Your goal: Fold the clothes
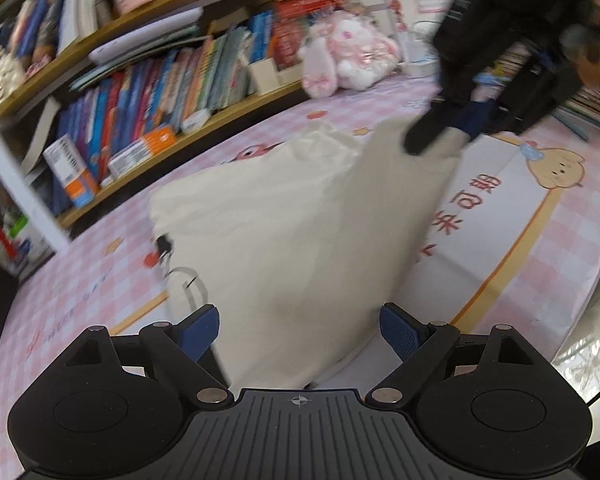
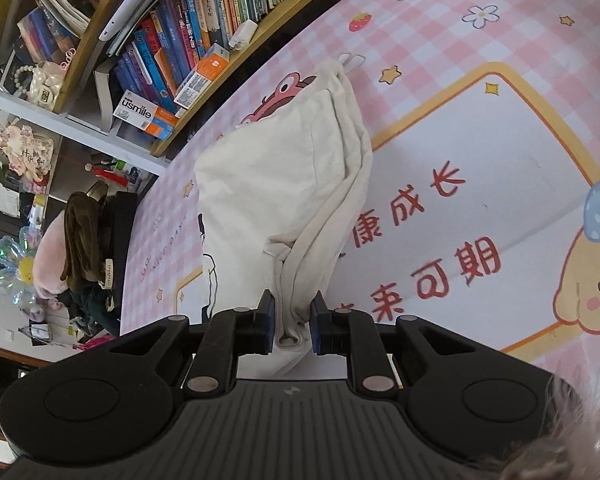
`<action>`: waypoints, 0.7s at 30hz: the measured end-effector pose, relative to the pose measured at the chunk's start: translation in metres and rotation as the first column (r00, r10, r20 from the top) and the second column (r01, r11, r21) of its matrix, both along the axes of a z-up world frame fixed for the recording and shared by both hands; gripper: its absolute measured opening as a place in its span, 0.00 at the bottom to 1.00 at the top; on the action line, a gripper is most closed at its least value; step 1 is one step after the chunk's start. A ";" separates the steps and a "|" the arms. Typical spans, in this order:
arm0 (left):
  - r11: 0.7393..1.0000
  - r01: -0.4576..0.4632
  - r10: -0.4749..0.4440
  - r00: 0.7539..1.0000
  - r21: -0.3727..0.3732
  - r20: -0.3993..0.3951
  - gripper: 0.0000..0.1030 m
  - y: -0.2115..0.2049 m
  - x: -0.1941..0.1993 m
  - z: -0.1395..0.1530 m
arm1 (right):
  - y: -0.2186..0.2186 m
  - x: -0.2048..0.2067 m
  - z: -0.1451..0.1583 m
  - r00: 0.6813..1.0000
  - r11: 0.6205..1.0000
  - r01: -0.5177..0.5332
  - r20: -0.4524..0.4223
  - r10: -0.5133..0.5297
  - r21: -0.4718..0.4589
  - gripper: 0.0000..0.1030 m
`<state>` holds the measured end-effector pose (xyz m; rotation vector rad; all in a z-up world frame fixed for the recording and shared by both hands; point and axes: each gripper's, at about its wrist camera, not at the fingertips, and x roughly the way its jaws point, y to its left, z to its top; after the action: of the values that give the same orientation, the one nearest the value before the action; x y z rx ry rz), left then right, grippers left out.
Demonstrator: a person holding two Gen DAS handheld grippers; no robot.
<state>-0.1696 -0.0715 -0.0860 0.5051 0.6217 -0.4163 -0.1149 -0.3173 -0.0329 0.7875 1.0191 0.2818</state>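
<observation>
My right claw [image 2: 293, 322] is pinching a bunched edge of the cream garment [image 2: 284, 184], the cloth gathered into a thick fold between its blue pads [image 2: 269, 326]. From that pinch the garment rises in a ridge of pleats and spreads out flat toward the bookshelf [image 2: 204, 40]; a black line drawing shows on the side of the garment nearer the shelf.

My left claw [image 1: 299, 330] is spread wide and holds nothing. The near hem of the cream garment [image 1: 292, 220] lies just ahead of it, between the lines of its two blue pads [image 1: 400, 334]. In this view the right claw [image 1: 440, 128] is blurred, lifting the garment's far corner off the surface [image 1: 540, 240].

The garment rests on a pink checked mat with cartoon figures and red characters, which covers the surface. Beyond the garment, against the bookshelf [image 1: 160, 80], sits a pink and white plush rabbit [image 1: 348, 52].
</observation>
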 end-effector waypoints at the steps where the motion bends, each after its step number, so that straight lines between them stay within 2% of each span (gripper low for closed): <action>1: 1.000 0.013 -0.013 1.000 0.004 0.005 0.87 -0.004 0.001 -0.002 | 0.001 0.001 0.001 1.000 1.000 0.000 0.000 0.000 -0.002 0.15; 12: 0.989 0.144 -0.145 0.989 0.030 0.027 0.86 -0.041 0.006 -0.015 | 0.006 0.003 0.004 1.000 1.000 0.009 -0.013 -0.009 -0.020 0.15; 16: 0.990 0.130 -0.132 0.990 0.062 0.044 0.86 -0.040 0.011 -0.018 | 0.006 0.002 0.005 1.000 1.000 0.009 -0.013 -0.009 -0.028 0.15; 21: 0.997 0.080 -0.080 0.997 -0.006 0.024 0.85 -0.027 0.022 -0.014 | 0.004 -0.001 0.003 1.000 0.999 -0.001 -0.017 0.000 -0.054 0.16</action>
<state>-0.1474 -0.0990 -0.0999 0.5291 0.5785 -0.4870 -0.1163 -0.3134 -0.0295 0.7417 1.0390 0.2467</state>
